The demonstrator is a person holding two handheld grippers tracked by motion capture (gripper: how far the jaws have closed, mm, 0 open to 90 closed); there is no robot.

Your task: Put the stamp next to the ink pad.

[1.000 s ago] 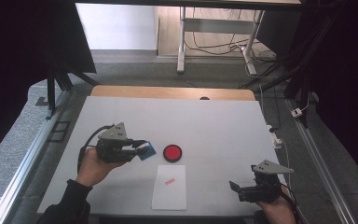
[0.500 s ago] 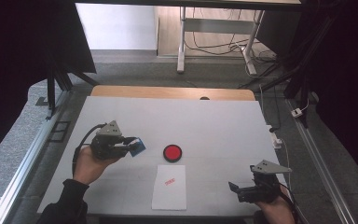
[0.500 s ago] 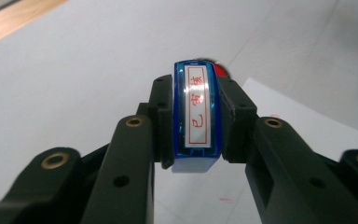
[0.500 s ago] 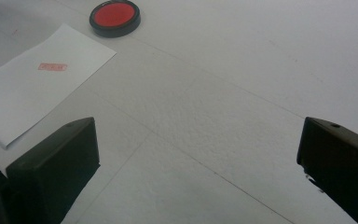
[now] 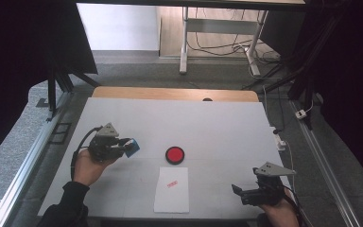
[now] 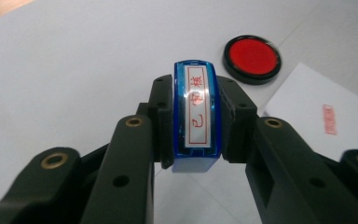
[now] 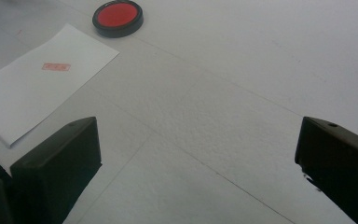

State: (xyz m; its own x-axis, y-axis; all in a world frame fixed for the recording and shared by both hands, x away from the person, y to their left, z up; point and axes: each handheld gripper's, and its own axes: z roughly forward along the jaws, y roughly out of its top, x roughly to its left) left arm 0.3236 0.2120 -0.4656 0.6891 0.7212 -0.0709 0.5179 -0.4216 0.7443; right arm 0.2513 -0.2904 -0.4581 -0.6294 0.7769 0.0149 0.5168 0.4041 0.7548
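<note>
Left gripper [image 5: 123,147] over left part of white table [image 5: 217,123], jaws clamped on blue stamp [image 6: 196,116], red characters on its clear label. Stamp held left of red ink pad [image 5: 175,154], well apart from it. White sheet [image 5: 172,189] just near of pad, bearing small red imprint [image 7: 56,67]. Right gripper [image 5: 246,193] at near right corner, jaws wide apart, nothing between.

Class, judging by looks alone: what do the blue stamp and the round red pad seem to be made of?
Blue stamp: probably glossy translucent plastic, as light glints on its clear top over the label. Round red pad: a matte red ink surface, likely felt or foam, in a black rim that looks plastic.
</note>
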